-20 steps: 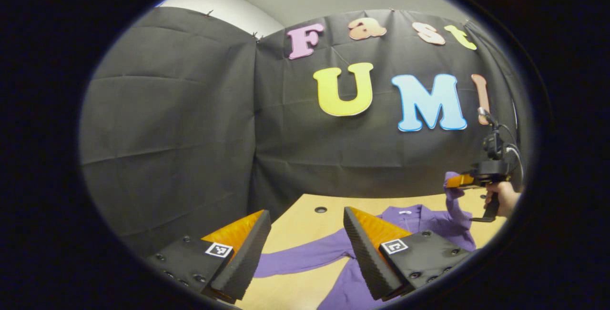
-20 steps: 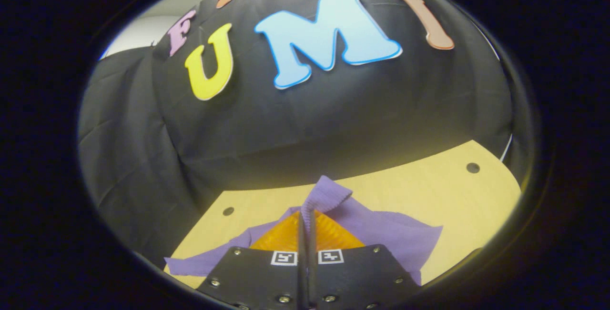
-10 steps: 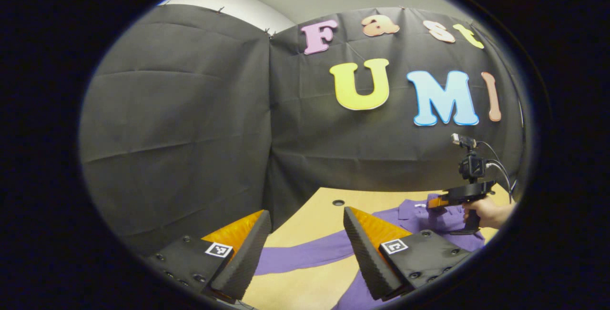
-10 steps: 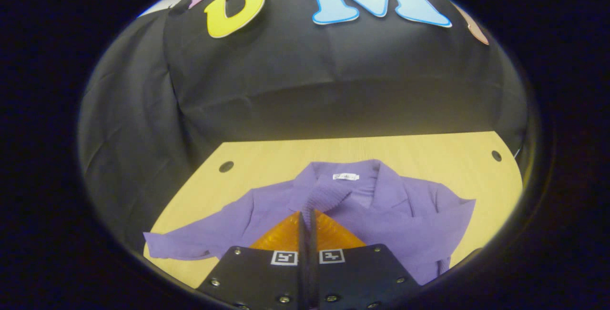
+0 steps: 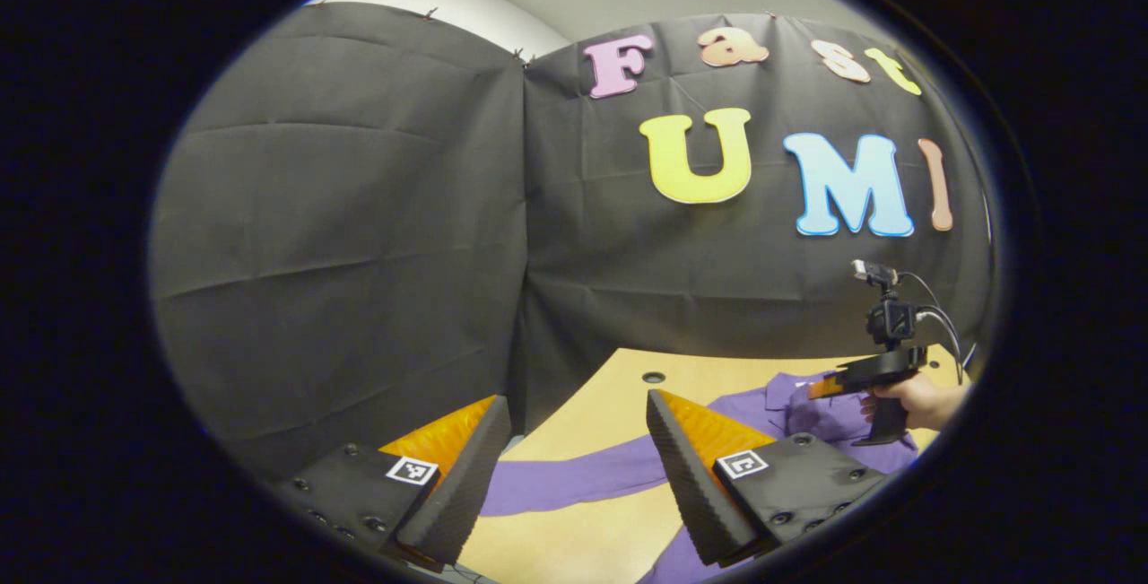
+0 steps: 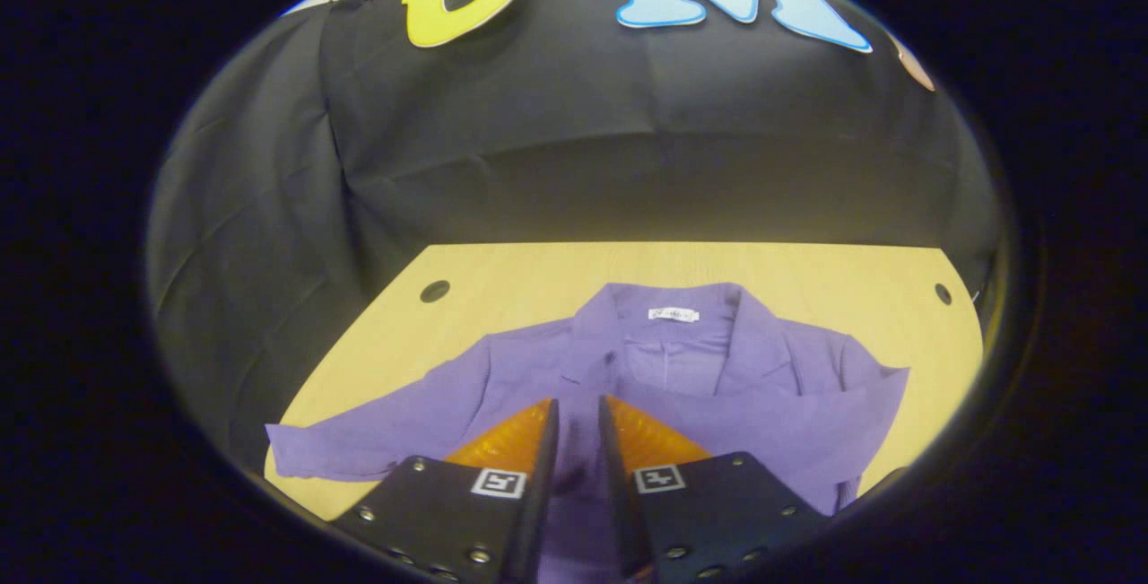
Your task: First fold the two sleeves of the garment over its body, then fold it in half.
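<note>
In the left gripper view, the left gripper (image 5: 574,467) hangs with its fingers spread wide and nothing between them above the light wooden table with round holes (image 5: 619,382); beyond its fingertips one long sleeve (image 5: 574,485) of the purple collared long-sleeved garment (image 5: 780,409) lies stretched out flat, and farther off to the right a hand (image 5: 915,400) holds the right gripper (image 5: 821,387) low over the garment's body. In the right gripper view, the right gripper's fingers (image 6: 529,449) stand a narrow gap apart, gripping nothing, just above the garment's chest, where the other sleeve (image 6: 771,431) lies folded across to the gripper's right.
</note>
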